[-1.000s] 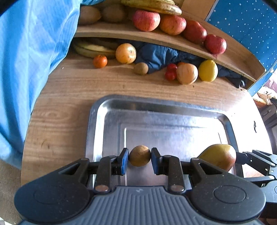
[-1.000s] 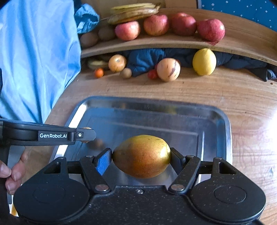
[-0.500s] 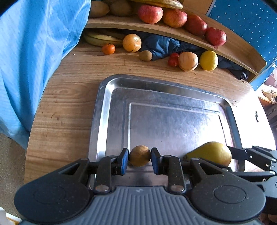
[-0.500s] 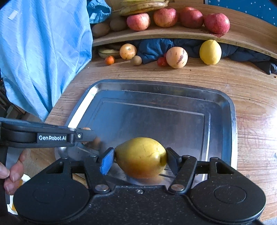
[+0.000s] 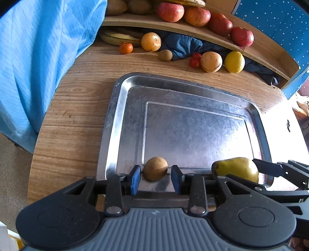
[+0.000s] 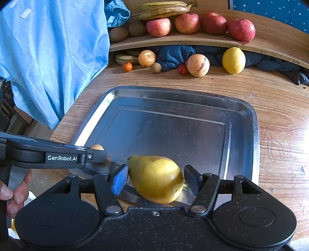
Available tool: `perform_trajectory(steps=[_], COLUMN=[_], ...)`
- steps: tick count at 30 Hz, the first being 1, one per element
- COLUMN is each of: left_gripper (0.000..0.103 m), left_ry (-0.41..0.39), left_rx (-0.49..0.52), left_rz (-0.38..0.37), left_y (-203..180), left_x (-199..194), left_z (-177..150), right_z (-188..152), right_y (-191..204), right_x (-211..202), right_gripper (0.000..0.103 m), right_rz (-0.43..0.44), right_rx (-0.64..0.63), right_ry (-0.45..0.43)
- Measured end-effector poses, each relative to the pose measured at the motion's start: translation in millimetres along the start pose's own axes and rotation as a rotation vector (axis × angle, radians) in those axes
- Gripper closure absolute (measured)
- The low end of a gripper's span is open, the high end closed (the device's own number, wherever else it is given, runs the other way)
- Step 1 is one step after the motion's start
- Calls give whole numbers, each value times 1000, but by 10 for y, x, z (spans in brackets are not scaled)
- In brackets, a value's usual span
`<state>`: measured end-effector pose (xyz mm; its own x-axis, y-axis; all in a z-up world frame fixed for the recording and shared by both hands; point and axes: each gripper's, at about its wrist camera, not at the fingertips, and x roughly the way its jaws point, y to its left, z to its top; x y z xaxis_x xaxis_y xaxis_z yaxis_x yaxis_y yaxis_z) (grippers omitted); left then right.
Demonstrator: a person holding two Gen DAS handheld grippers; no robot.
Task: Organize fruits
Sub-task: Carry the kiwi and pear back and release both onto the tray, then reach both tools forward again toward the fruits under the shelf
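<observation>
1. The left gripper (image 5: 155,178) reaches low over the near edge of the steel tray (image 5: 123,92). Its jaws stand apart, with a gap on each side of the small brown kiwi (image 5: 155,168), which rests on the tray floor.
2. The right gripper (image 6: 155,180) reaches in beside it at the tray's near right corner. Its jaws are spread; the yellow pear (image 6: 156,178) lies between them on the tray, the right pad clear of it.
3. A hand (image 6: 14,190) grips the left tool's handle.
4. The tray holds two fruits.
5. Four red apples (image 6: 158,26) sit on the wooden shelf (image 6: 270,38) beside bananas (image 6: 164,9).
6. One lemon (image 6: 233,60) lies on the table (image 6: 280,96) below the shelf.
</observation>
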<state>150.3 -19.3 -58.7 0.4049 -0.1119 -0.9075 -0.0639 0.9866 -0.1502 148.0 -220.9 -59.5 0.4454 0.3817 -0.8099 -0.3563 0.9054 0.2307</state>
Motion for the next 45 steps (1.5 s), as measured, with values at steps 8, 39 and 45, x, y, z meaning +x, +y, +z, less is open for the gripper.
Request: perform_trajectory(steps=[8,39,45], left_gripper=[24,1,1], left_ry=[-32,76,69], left_rx=[-9,108,115], left_rz=[19,169,180], left_y=[-18,66,137], left_x=[-150,-243,-175], left_z=[-102,-120,74], right_z=[-91,31,246], right_y=[-32,-236,-230], right_x=[-120,-280,-159], right_gripper=[12,1,1], right_rz=[-18,-179,-168], right_rx=[-11,-11,2], right_ry=[0,25,14])
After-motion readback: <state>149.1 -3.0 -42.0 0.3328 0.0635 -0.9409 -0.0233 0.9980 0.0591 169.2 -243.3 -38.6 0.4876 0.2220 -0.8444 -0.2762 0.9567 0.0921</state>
